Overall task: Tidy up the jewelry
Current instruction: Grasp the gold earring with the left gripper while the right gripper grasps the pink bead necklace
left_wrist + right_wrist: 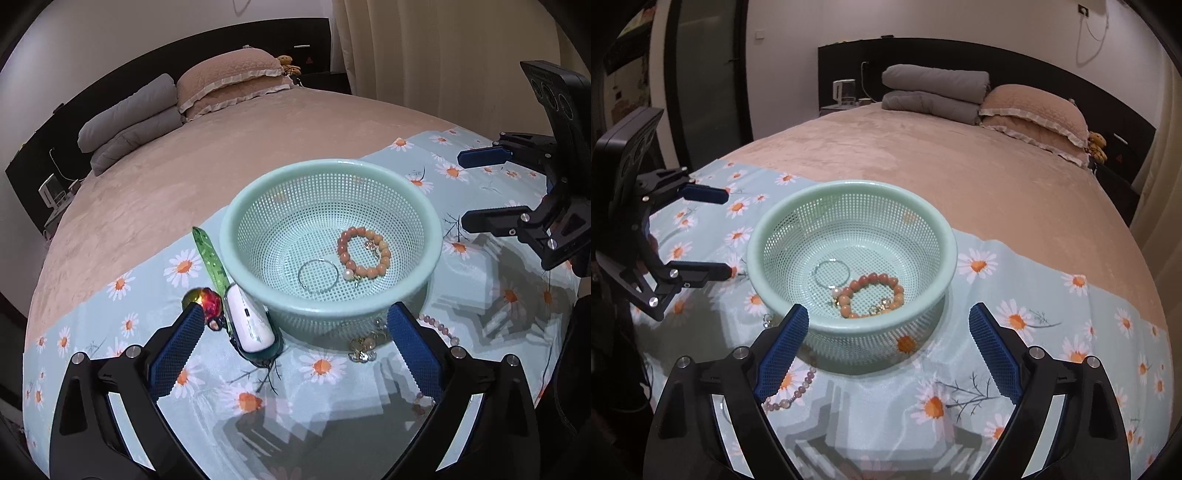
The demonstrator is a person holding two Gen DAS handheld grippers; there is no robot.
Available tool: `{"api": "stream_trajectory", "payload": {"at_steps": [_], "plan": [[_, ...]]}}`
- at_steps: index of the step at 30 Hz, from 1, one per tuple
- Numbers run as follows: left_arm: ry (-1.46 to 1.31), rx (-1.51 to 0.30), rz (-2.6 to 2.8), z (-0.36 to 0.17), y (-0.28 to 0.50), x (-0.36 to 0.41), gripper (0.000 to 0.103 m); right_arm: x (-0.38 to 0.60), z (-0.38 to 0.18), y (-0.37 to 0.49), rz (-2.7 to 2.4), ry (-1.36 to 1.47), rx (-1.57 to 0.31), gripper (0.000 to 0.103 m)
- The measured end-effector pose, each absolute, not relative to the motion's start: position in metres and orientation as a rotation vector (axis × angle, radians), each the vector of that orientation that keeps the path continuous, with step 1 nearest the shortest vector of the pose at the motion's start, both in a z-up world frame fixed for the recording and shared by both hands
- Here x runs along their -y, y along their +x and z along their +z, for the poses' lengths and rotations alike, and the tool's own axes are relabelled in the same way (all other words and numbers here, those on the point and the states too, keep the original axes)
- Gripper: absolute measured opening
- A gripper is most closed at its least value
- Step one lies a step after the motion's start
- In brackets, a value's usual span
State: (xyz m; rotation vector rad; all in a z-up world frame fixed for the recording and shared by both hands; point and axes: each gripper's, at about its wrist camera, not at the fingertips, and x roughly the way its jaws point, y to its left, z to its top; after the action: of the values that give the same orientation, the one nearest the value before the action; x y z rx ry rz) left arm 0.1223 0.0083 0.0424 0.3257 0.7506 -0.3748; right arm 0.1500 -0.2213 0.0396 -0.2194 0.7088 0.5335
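From the left wrist camera, the left tool (295, 325) hangs spread wide with nothing between its blue pads, low over the daisy-print cloth (155, 295) laid across the bed (207, 147). Just ahead sits the mint-green mesh basket (369, 301); inside it lie an orange bead bracelet (364, 253) and a thin silver bangle (318, 276), side by side. A pale bead bracelet (441, 328) and a gold flower charm (362, 349) lie on the cloth at the basket's near side, close to the right-hand pad. To the left of the basket rest a white case (249, 325), a green ruler (210, 258) and a red-gold ball (207, 299). The right tool (460, 190) shows at the far right, released and empty.

From the right wrist camera, the right tool (888, 325) is likewise spread and holds nothing, with the basket (849, 325) right in front — orange bracelet (871, 295) and bangle (832, 273) inside. The pale bead bracelet (796, 391) trails on the cloth (1015, 295) beside the left-hand pad. The left tool (727, 232) hovers at the left, its jaws apart.
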Motion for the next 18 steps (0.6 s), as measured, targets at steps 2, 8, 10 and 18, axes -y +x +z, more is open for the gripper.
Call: {"api": "stream_trajectory", "payload": {"at_steps": [2, 8, 10, 18], "plan": [[0.317, -0.775, -0.374, 0.031, 0.113, -0.009, 0.097, 0.220, 0.035, 0.140, 0.528, -0.231, -0.712, 0.084], [0.346, -0.791, -0.370, -0.001, 0.092, -0.002, 0.097, 0.221, 0.007, 0.109, 0.515, -0.160, -0.674, 0.086], [0.305, -0.756, -0.375, -0.010, 0.086, -0.005, 0.097, 0.219, -0.008, 0.105, 0.493, -0.158, -0.694, 0.086], [0.172, -0.827, -0.378, -0.044, 0.095, -0.013, 0.097, 0.196, -0.042, 0.108, 0.475, -0.239, -0.743, 0.086]]}}
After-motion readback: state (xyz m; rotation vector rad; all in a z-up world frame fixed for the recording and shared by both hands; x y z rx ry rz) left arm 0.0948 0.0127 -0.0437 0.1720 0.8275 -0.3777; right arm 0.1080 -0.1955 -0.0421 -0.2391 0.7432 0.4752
